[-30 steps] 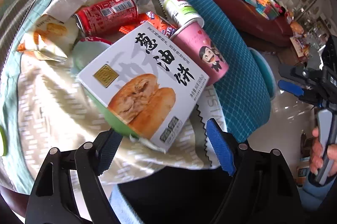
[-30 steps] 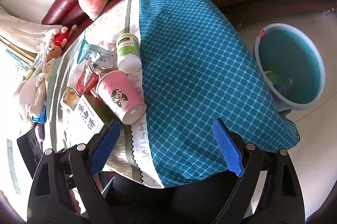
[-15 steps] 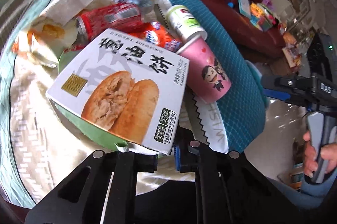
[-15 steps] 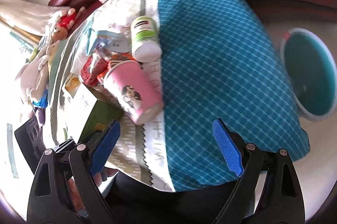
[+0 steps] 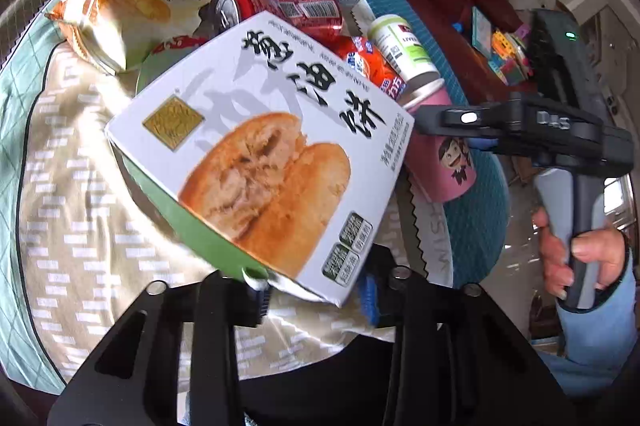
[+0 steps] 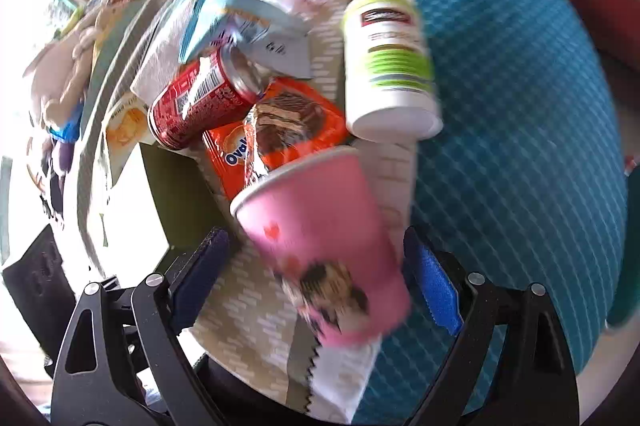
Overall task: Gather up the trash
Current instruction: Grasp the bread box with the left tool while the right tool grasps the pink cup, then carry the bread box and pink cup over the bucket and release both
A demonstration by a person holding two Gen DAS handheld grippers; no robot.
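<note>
Since a second ago your right hand-held gripper [image 6: 320, 290] has swung over to the pink cup [image 6: 320, 246], which now lies on its side between the wide-spread jaws; the pads do not press on it. Your left hand-held gripper [image 5: 316, 300] has closed in on the box's [image 5: 264, 162] near corner, and its jaws are now opening again with that corner between them; you cannot tell whether the pads grip it. Far of the box on the desk [image 5: 80, 226] lie a red can [image 5: 280, 6], an orange wrapper [image 6: 280, 122], a white bottle [image 6: 388, 66] and a blue packet [image 6: 240, 26]
</note>
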